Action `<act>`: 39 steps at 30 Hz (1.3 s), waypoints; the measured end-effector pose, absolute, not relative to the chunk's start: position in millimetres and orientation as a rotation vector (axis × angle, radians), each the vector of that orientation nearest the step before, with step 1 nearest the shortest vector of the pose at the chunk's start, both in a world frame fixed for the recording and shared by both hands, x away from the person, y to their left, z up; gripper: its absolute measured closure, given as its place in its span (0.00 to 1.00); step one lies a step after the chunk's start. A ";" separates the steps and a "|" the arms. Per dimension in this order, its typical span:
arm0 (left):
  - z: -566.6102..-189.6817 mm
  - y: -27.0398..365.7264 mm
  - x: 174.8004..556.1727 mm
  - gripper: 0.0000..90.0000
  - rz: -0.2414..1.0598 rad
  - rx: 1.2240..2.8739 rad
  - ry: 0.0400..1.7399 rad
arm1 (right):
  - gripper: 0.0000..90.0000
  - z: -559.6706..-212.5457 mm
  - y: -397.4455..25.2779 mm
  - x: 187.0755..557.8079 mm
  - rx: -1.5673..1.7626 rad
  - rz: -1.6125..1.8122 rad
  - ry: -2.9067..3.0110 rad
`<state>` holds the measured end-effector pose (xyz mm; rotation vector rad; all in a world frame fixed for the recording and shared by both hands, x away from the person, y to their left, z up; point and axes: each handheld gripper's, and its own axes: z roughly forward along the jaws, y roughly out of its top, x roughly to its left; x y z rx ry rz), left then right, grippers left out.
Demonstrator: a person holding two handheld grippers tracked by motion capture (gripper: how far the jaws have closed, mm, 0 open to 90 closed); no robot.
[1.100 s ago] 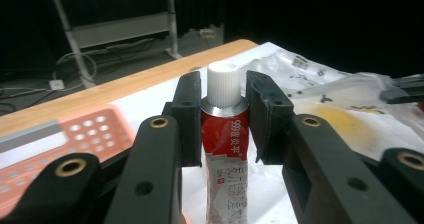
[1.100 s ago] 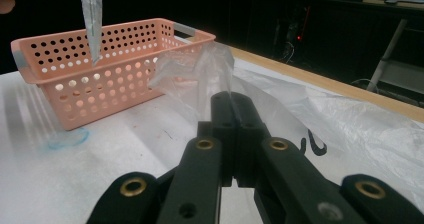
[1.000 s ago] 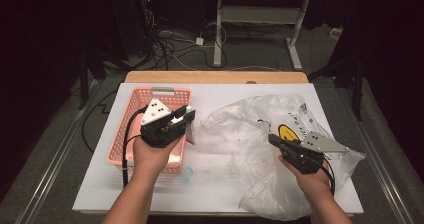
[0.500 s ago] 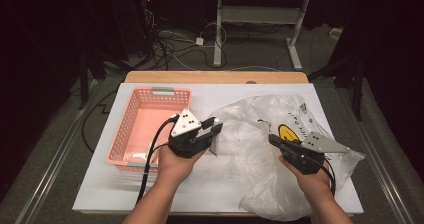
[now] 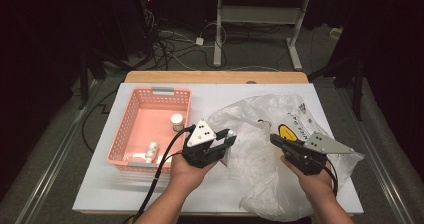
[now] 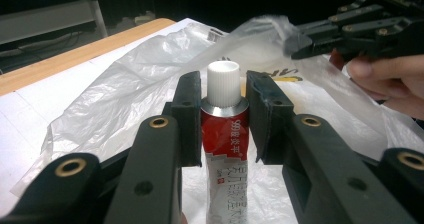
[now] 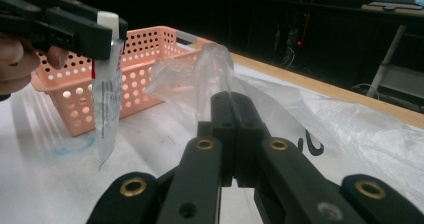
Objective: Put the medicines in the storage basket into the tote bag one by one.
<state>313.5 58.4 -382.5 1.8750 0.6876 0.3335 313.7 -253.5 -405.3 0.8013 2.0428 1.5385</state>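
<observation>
**Tube carried off the basket toward the held-open bag**

A second ago the left gripper hung over the pink basket on the left half of the bench. It has since swung right and now sits between the basket's near right corner and the plastic bag. Its fingers are clenched on a red-and-white tube just below the white cap. The right gripper has not shifted; its fingers are pressed together on a fold of the bag's film, lifting that edge off the bench. My reading is that the tube is on its way into the bag, with the right hand keeping the mouth open, so what remains is to find the opening and let go inside it.

The high view gives the layout: a white jar and a small bottle lie in the basket, and the bag spreads over the right half of the bench. It hardly shows the tube, though. The left gripper view settles the grasp, with both fingers flat against the tube's shoulder, the cap pointing up and bag film beyond it. The right gripper view shows what neither of those does: the tube hangs clear above the bench, its crimped tail pointing down, just in front of the basket and beside the raised peak of film.
</observation>
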 end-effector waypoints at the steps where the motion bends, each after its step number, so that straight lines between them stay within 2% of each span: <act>1: -382.7 58.5 313.0 0.75 0.334 1.876 0.687 | 1.00 -405.3 -253.5 313.7 0.801 1.539 2.043; 15: -384.4 48.1 315.4 0.75 0.326 1.879 0.661 | 1.00 -388.0 -246.1 317.4 0.795 1.537 2.012; 26: -397.0 29.3 323.6 0.75 0.306 1.892 0.625 | 1.00 -403.5 -249.0 322.5 0.805 1.513 2.022; 39: -401.8 12.4 329.9 0.75 0.327 1.951 0.608 | 1.00 -393.8 -246.9 318.9 0.786 1.546 1.987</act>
